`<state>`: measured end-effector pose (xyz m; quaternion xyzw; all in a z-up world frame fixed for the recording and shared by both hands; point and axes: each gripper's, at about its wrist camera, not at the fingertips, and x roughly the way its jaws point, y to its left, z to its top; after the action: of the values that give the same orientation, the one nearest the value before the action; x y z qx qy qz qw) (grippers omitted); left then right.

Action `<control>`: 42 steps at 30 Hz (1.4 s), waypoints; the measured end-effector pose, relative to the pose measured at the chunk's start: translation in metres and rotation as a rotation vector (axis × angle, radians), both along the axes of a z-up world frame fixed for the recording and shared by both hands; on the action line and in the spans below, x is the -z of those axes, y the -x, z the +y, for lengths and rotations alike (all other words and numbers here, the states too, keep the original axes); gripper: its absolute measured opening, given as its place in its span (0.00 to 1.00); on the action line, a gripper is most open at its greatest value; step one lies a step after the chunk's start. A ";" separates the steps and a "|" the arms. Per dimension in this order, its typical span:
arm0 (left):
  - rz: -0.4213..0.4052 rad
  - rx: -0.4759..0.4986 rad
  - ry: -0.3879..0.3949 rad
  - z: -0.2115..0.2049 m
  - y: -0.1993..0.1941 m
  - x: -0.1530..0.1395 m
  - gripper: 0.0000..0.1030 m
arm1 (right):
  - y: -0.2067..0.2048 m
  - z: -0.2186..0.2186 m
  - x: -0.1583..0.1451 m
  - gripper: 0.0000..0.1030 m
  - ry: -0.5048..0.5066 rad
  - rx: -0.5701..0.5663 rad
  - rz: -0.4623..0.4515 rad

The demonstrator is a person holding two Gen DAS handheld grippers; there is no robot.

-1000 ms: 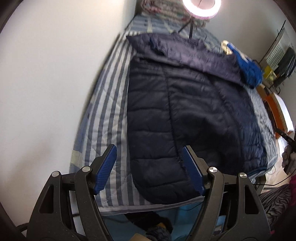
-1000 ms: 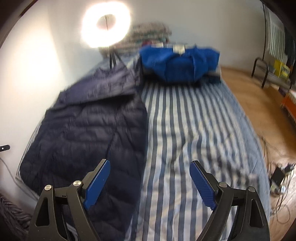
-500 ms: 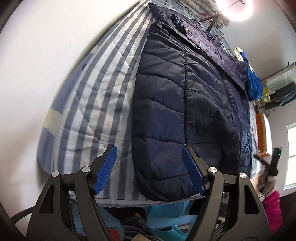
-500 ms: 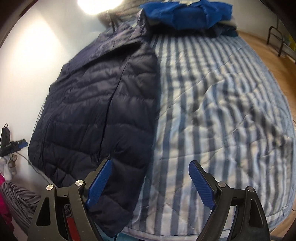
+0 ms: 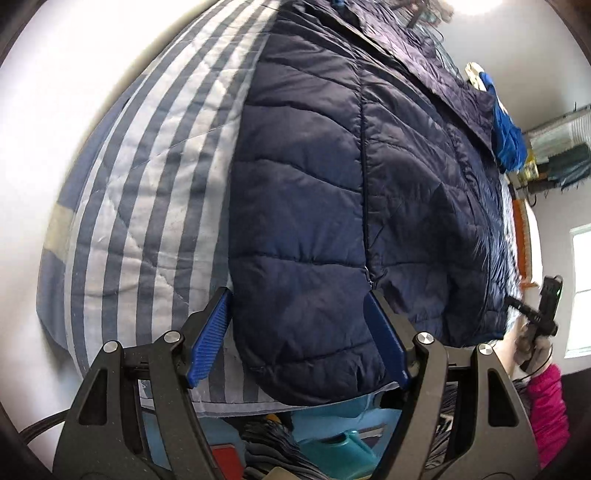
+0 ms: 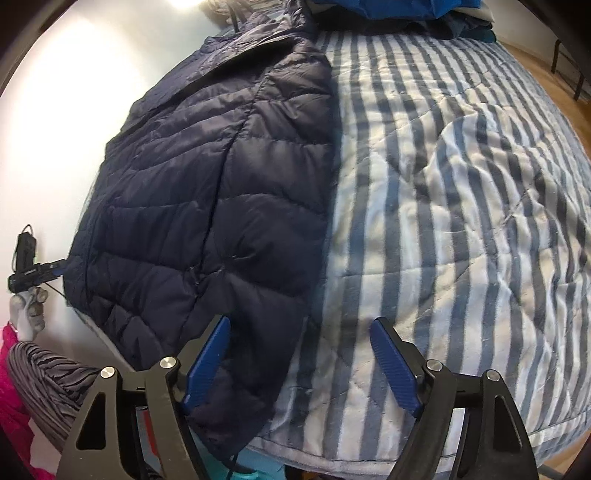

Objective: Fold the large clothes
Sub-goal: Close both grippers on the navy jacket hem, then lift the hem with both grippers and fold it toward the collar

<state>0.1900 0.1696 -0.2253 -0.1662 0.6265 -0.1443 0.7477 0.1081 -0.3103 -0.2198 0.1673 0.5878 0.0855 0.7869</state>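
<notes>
Navy quilted puffer jacket (image 5: 332,184) lies flat on striped quilted bedspread (image 6: 461,184). Left gripper (image 5: 299,332): ribbed blue pads apart, straddling hem. Right gripper (image 6: 301,363): jaws closing, hem corner between, ungripped.

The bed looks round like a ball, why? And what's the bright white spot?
Left wrist view: the fisheye lens bulges the striped quilt and navy puffer jacket. Right wrist view: same bulge; a lamp's glare whitens the wall at the top.
</notes>
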 end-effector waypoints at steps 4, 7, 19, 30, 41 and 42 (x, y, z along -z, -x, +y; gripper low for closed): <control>0.008 0.015 0.010 -0.001 0.001 0.002 0.73 | 0.001 0.013 0.002 0.77 -0.022 -0.052 0.014; 0.013 0.033 0.003 -0.004 0.001 0.004 0.70 | 0.001 0.021 0.002 0.77 -0.038 -0.078 0.019; -0.058 0.045 -0.007 -0.020 -0.004 -0.009 0.14 | -0.013 0.038 -0.001 0.24 -0.053 -0.106 0.040; -0.174 -0.025 0.035 -0.016 -0.010 -0.041 0.07 | -0.013 0.038 -0.040 0.05 -0.043 -0.089 -0.086; -0.267 -0.093 0.092 -0.011 -0.018 -0.078 0.06 | -0.014 0.035 -0.085 0.03 -0.017 -0.037 -0.226; -0.279 -0.107 0.105 -0.009 -0.019 -0.084 0.06 | -0.016 0.036 -0.089 0.03 -0.017 -0.028 -0.239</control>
<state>0.2094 0.1601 -0.1413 -0.2167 0.4984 -0.1586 0.8243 0.1243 -0.2739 -0.1307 0.1541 0.4912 0.1209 0.8487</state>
